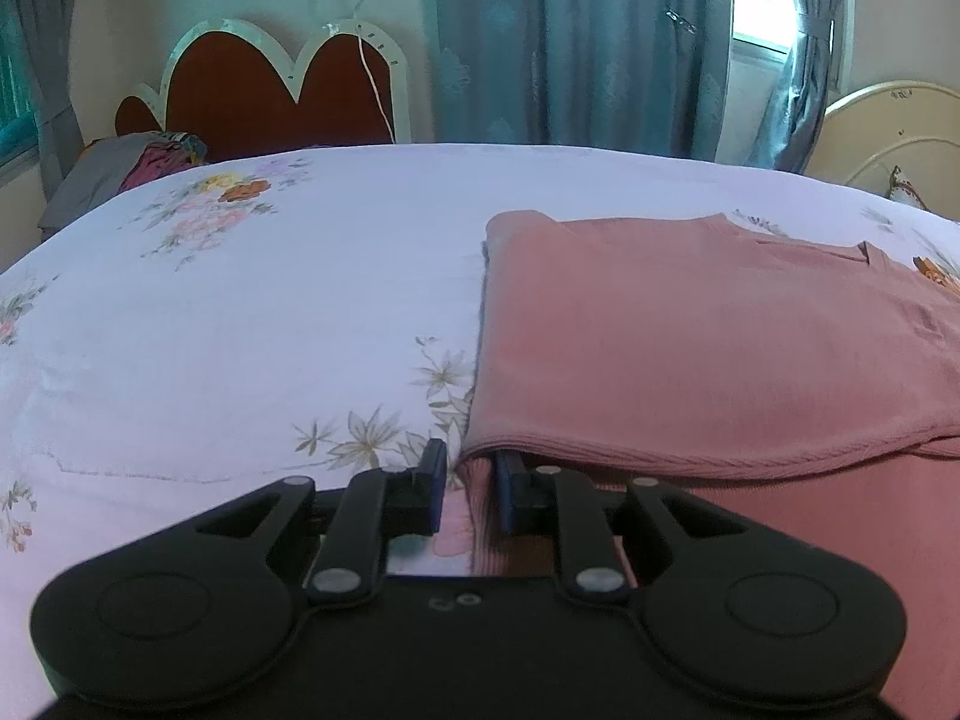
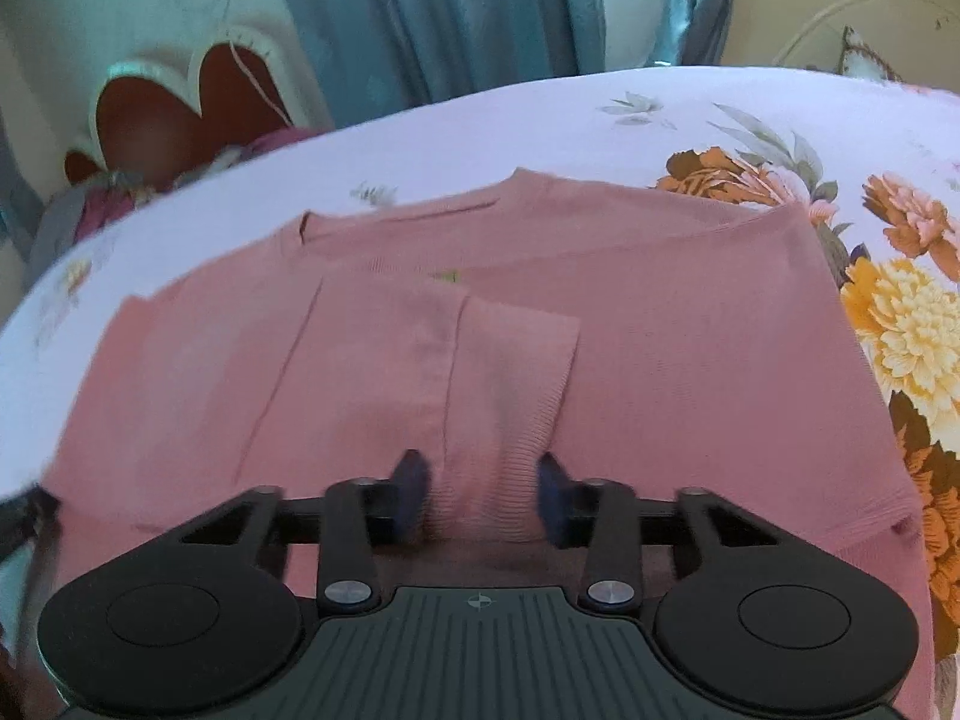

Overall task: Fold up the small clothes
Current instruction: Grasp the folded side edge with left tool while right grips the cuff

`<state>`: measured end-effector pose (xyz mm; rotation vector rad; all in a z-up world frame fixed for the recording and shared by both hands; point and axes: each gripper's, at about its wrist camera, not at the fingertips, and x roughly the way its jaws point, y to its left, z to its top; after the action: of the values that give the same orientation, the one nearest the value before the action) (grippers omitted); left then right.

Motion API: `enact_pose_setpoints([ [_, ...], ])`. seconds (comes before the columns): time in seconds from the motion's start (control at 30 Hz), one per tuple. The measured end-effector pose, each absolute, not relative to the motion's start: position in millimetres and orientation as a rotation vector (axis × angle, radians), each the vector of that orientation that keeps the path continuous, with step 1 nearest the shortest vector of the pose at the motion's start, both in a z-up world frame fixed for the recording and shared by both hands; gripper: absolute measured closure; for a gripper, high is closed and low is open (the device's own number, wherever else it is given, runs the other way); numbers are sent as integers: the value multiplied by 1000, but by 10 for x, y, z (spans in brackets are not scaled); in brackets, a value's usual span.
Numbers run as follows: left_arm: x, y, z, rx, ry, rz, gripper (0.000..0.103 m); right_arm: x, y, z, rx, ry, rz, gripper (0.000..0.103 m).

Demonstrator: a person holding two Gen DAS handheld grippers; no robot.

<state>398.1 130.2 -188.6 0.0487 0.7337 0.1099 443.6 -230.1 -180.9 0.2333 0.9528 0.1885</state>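
Note:
A pink knit top (image 1: 690,348) lies folded on the floral bed sheet (image 1: 240,330), on the right half of the left wrist view. My left gripper (image 1: 470,483) sits at the top's near left corner. Its jaws stand a narrow gap apart, with a strip of ribbed hem beside the right pad and bare sheet beside the left one. In the right wrist view the top (image 2: 660,360) fills the middle, with a short sleeve (image 2: 510,372) folded over its front. My right gripper (image 2: 482,489) is open, and the sleeve's ribbed cuff lies loose between its fingers.
A red and white scalloped headboard (image 1: 270,90) stands at the back left, with a heap of clothes (image 1: 150,162) in front of it. Blue curtains (image 1: 570,42) hang behind the bed. A cream round panel (image 1: 888,132) is at the far right.

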Motion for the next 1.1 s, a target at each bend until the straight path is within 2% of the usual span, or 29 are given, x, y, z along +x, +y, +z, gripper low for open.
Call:
enact_pose_setpoints([
  [0.03, 3981, 1303, -1883, 51, 735, 108, 84, 4428, -2291, -1809, 226, 952, 193, 80],
  [0.13, 3986, 1311, -1876, 54, 738, 102, 84, 4405, -2248, -1790, 182, 946, 195, 91],
  [0.27, 3988, 1325, -1819, 38, 744, 99, 83, 4377, -2273, -1759, 173, 947, 208, 91],
  [0.53, 3942, 1384, -1583, -4, 747, 63, 70, 4374, -2422, -1570, 156, 893, 179, 90],
  [0.6, 3946, 1375, -1489, -9, 724, 60, 61, 4402, -2455, -1531, 163, 883, 172, 89],
  [0.63, 3953, 1363, -1443, -11, 710, 59, 57, 4420, -2464, -1518, 168, 880, 171, 87],
  [0.67, 3965, 1349, -1404, -13, 699, 59, 49, 4442, -2474, -1506, 173, 875, 165, 84],
  [0.7, 3992, 1331, -1364, -17, 688, 57, 45, 4459, -2482, -1491, 177, 867, 159, 68],
  [0.73, 4023, 1311, -1344, -19, 684, 47, 45, 4480, -2486, -1481, 179, 858, 153, 49],
  [0.77, 4076, 1283, -1332, -21, 684, 33, 45, 4500, -2488, -1470, 178, 849, 147, 46],
  [1.1, 4760, 1117, -1502, -22, 722, -20, 45, 4874, -2433, -1638, 217, 890, 134, 46],
])
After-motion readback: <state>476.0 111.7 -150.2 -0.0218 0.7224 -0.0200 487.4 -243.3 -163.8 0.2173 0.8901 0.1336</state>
